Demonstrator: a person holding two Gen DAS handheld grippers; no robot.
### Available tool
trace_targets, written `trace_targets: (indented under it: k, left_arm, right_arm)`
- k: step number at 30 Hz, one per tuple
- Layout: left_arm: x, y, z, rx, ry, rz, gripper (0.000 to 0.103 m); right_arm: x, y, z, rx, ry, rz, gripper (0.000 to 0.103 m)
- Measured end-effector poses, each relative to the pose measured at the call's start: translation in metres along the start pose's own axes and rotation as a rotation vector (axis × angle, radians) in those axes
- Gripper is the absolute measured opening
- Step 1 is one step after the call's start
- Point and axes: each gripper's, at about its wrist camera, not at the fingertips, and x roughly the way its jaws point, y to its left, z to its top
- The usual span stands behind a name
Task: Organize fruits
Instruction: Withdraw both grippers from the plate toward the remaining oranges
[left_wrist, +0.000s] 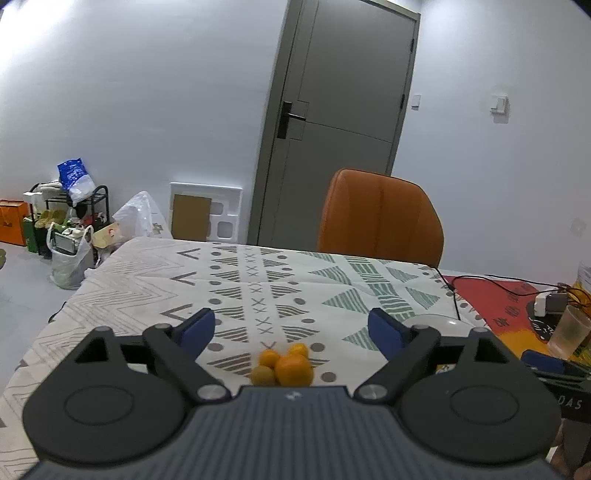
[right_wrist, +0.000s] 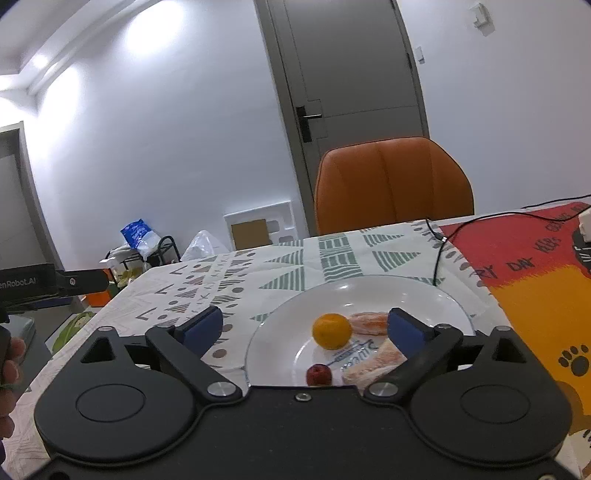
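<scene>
In the left wrist view a small cluster of orange and yellow fruits (left_wrist: 282, 363) lies on the patterned tablecloth (left_wrist: 258, 280), close below my left gripper (left_wrist: 291, 326), whose blue pads stand wide apart with nothing between them. The right wrist view shows a white plate (right_wrist: 417, 295) holding an orange (right_wrist: 331, 331), a small red fruit (right_wrist: 318, 374) and two peeled pinkish fruit segments (right_wrist: 369, 321). My right gripper (right_wrist: 308, 328) hangs open above the plate's near edge, touching nothing. The plate's rim (left_wrist: 436, 320) peeks past the left gripper's right finger.
An orange chair (right_wrist: 391, 184) stands behind the table in front of a grey door (left_wrist: 343, 96). At the right lie a red and yellow mat (right_wrist: 535, 266), a black cable (right_wrist: 439, 254) and a plastic cup (left_wrist: 570, 332). Bags and a rack (left_wrist: 70, 218) crowd the floor at left.
</scene>
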Motion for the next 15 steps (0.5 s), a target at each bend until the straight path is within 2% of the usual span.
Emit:
trace_targets:
  k: [2, 6, 15]
  left_arm:
    - [-0.001, 0.004, 0.0, -0.015, 0.002, 0.005, 0.094]
    - [-0.005, 0.014, -0.001, -0.037, 0.0, 0.008, 0.097]
    - [-0.012, 0.028, -0.004, -0.024, -0.01, 0.035, 0.097]
  right_arm:
    - [0.0, 0.004, 0.0, -0.007, -0.002, 0.003, 0.103]
    - [0.001, 0.013, 0.001, -0.018, 0.006, 0.025, 0.103]
    - [0.007, 0.03, 0.001, -0.047, 0.012, 0.042, 0.103]
